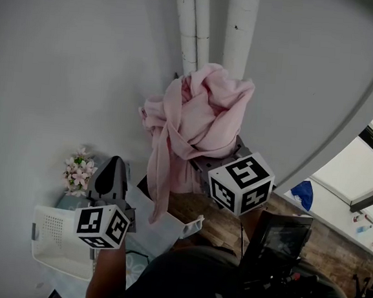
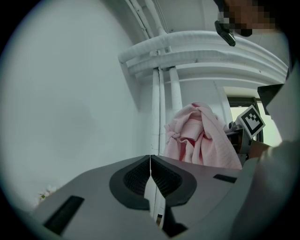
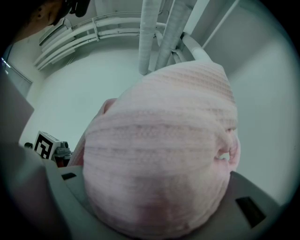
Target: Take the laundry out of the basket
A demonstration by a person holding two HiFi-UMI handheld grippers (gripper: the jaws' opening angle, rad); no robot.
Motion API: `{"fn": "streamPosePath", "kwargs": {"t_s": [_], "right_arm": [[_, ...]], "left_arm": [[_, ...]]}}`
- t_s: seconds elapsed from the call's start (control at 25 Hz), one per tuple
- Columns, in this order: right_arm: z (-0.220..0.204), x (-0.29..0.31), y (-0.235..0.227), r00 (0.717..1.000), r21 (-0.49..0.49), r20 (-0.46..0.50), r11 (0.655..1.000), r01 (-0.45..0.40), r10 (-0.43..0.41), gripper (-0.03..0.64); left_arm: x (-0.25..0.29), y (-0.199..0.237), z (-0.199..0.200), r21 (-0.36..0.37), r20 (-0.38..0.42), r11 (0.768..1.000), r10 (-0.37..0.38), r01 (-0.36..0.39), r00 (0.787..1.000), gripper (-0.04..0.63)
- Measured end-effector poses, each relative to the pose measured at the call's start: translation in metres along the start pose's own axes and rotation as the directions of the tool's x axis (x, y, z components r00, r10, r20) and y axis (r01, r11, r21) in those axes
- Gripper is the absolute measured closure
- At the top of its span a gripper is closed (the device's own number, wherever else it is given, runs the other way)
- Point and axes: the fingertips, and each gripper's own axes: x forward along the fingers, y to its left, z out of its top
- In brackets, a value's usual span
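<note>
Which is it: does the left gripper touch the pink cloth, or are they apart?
Apart. The left gripper view shows the left gripper shut on nothing, the pink cloth well beyond it; the head view shows the gap too.

Pink cloth (image 1: 199, 117): a big bunched-up lump held high in front of the grey wall, with one long end hanging down.
Right gripper (image 1: 219, 162): just under the lump, its front end tucked into the cloth.
Left gripper (image 1: 113, 171): lower on the left, apart from the cloth, with dark tips that look pressed together.
Basket (image 1: 52, 234): white with little holes, at the bottom left.
Flowers (image 1: 79, 170): a small pink and white bunch near the left gripper.
Pipes (image 1: 210, 24): white, behind the cloth.
</note>
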Motion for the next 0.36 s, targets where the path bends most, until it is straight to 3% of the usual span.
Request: {"fn": "streamPosePath", "kwargs": {"t_s": [0.36], "right_arm": [[-0.0003,0.0001,-0.0001,1.0,-0.002,0.001,1.0,-0.003,0.003,0.382]], "left_arm": [[0.0036,-0.0048,-0.0004,-0.002,-0.002,1.0,-0.004,0.004,1.0,0.583]]}}
